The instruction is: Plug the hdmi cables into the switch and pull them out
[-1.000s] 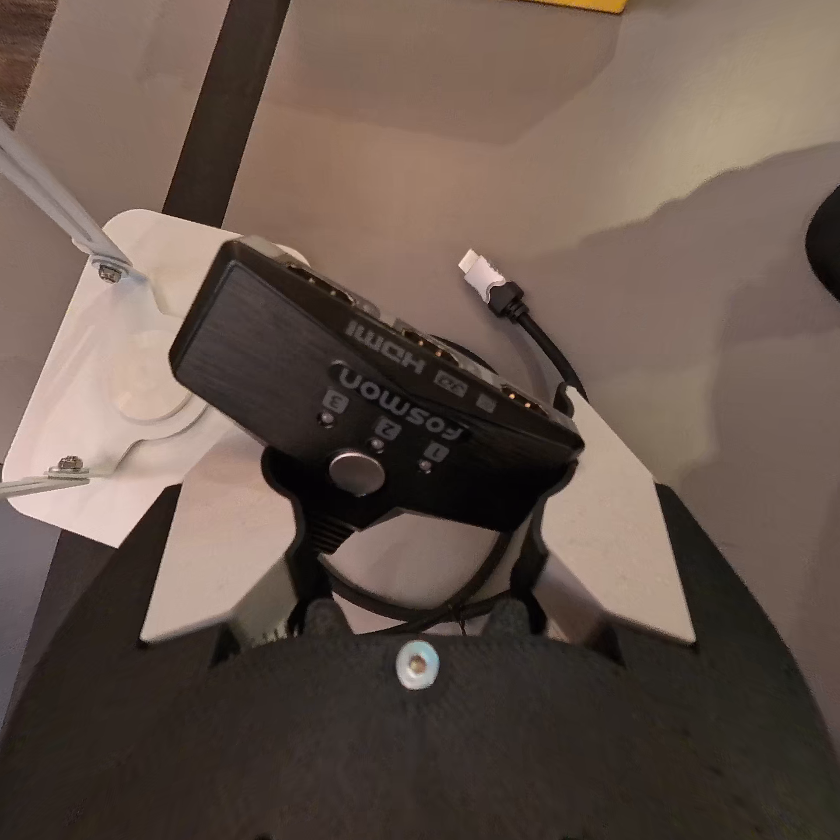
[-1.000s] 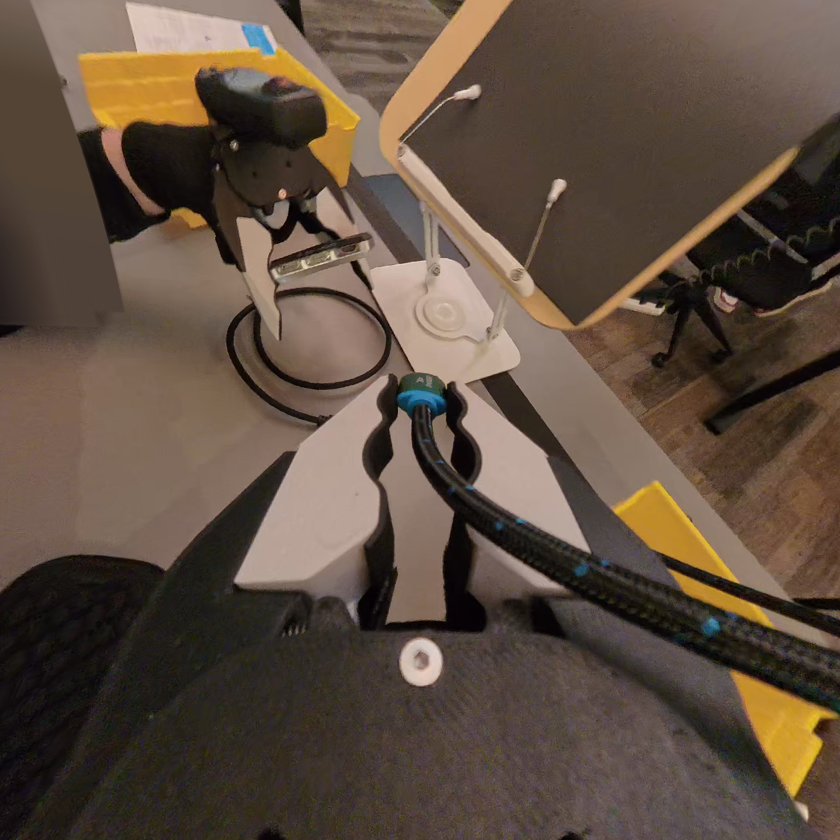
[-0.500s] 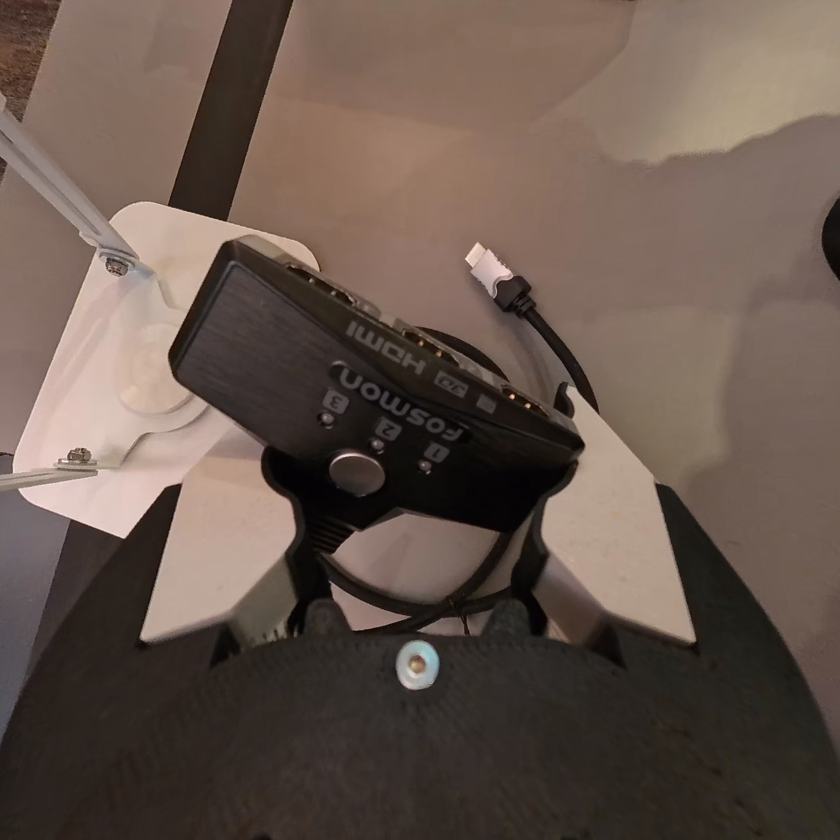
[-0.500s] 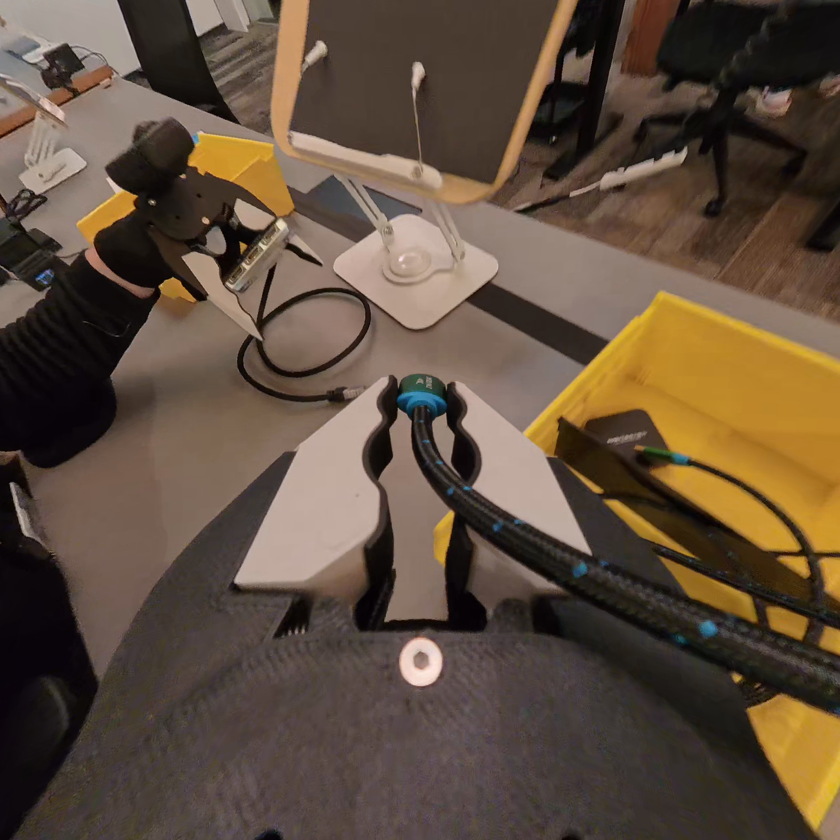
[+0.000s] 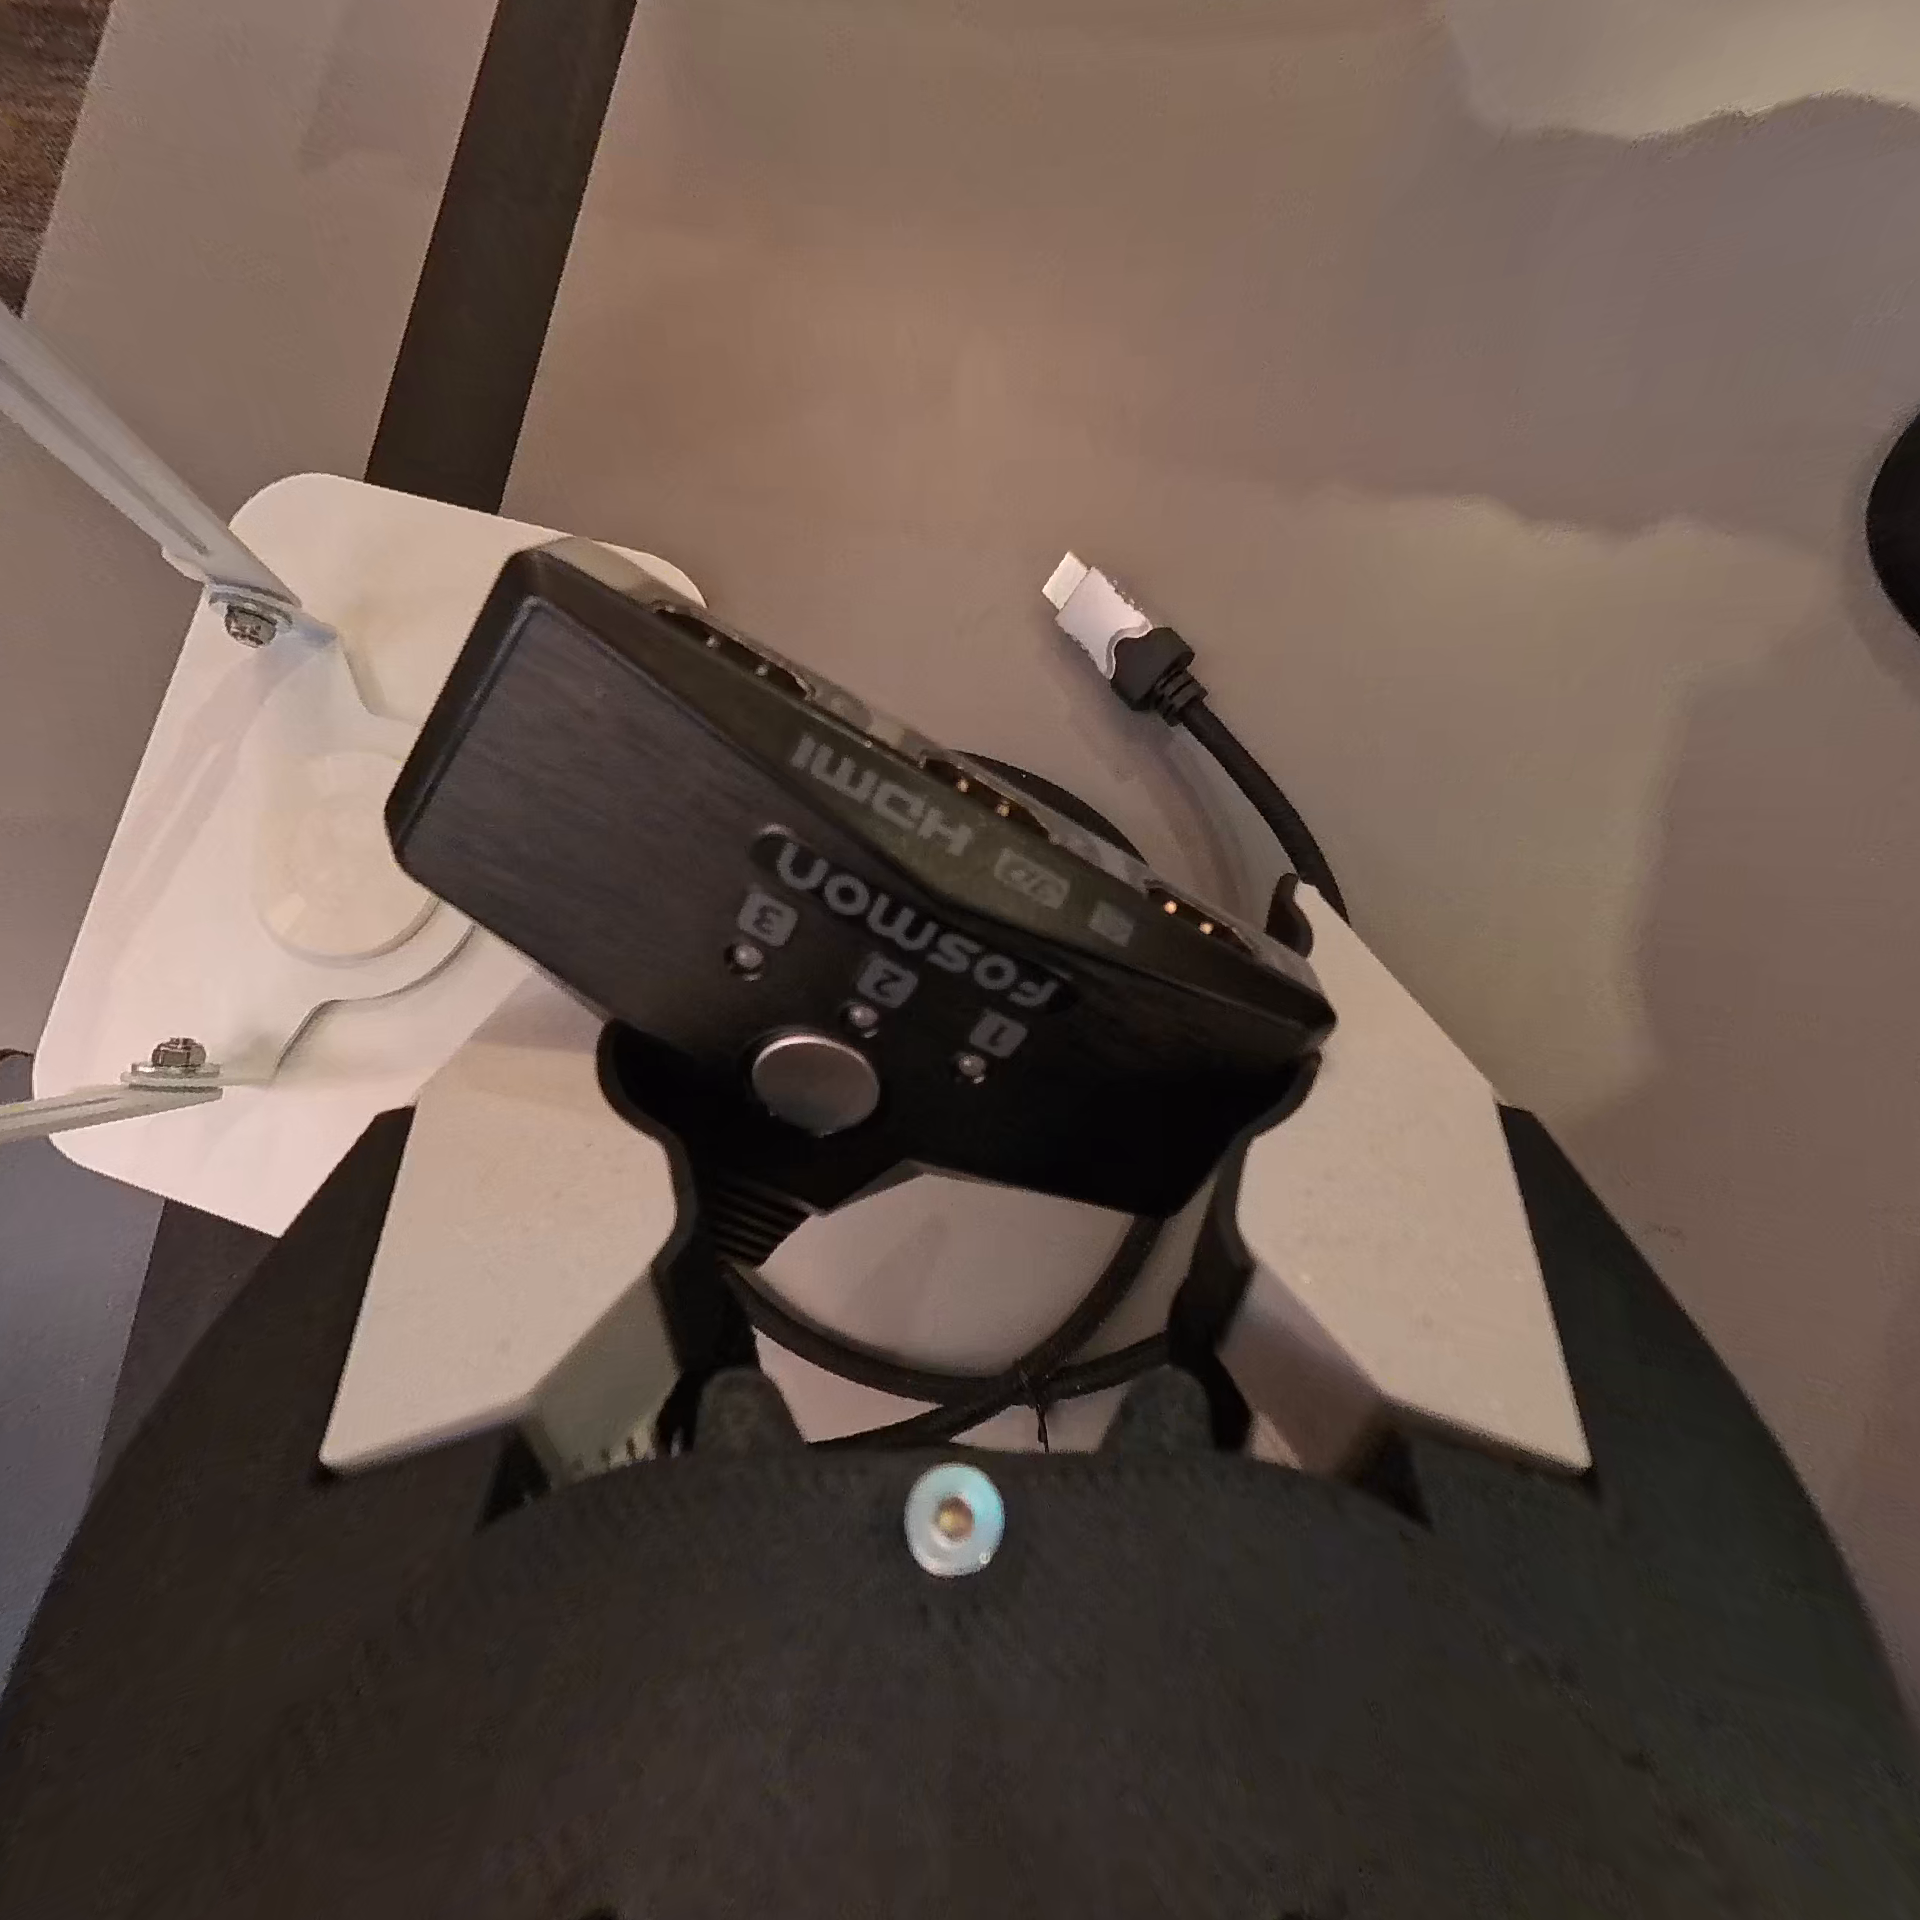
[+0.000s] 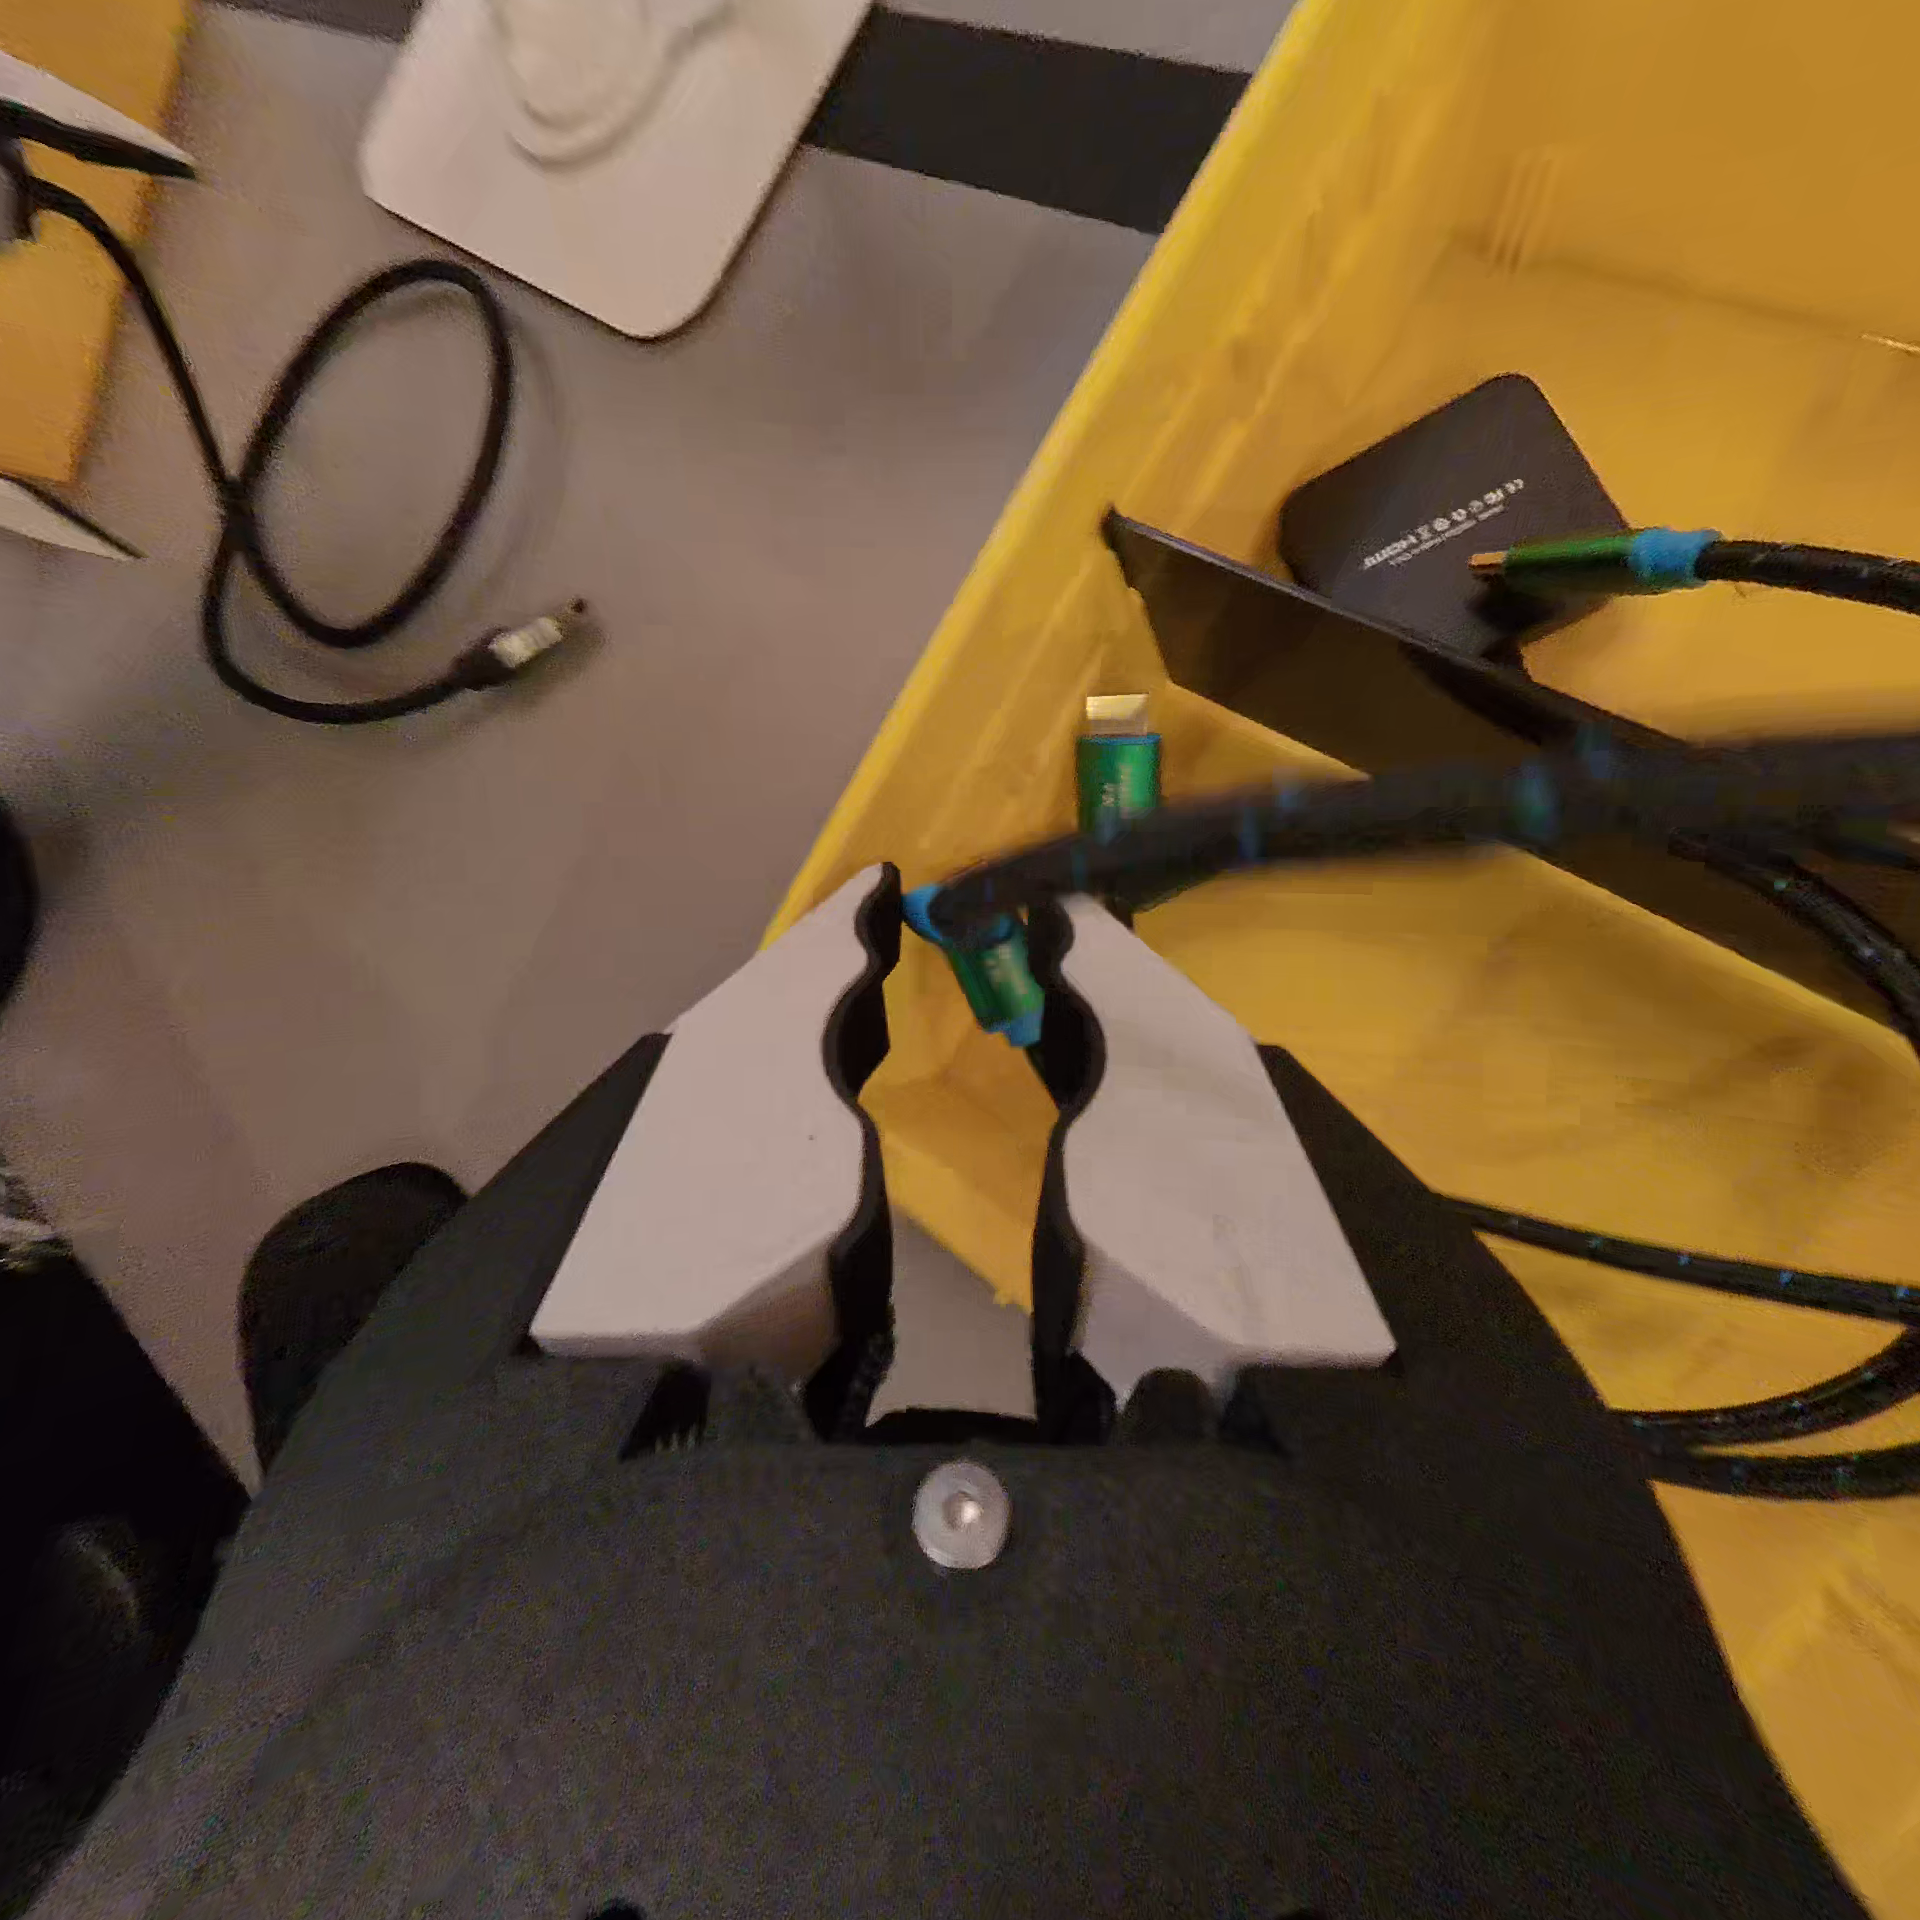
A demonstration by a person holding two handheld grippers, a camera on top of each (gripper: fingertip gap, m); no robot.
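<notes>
In the left wrist view my left gripper (image 5: 951, 977) is shut on the black HDMI switch (image 5: 727, 862) and holds it tilted above the grey table. The switch's three ports face away and are empty. Its own black lead ends in a silver plug (image 5: 1101, 623) that lies on the table. In the right wrist view my right gripper (image 6: 966, 935) is open over the yellow bin (image 6: 1039, 540). A green HDMI plug (image 6: 1000, 977) hangs tilted and loose between the fingers. Its braided cable (image 6: 1351, 821) runs off right, blurred.
The bin holds another green plug (image 6: 1117, 769), a third green plug (image 6: 1590, 556) lying on a black box (image 6: 1455, 488), a flat black panel (image 6: 1299, 644) and coiled braided cable. A white stand base (image 6: 603, 135) sits on the table, also in the left wrist view (image 5: 208, 831). One gripper's finger ends stand about 30 centimetres off the other's.
My right gripper has swung right and down over the yellow bin and opened. The green plug has turned loose between the fingers. My left gripper has barely moved with the switch.
</notes>
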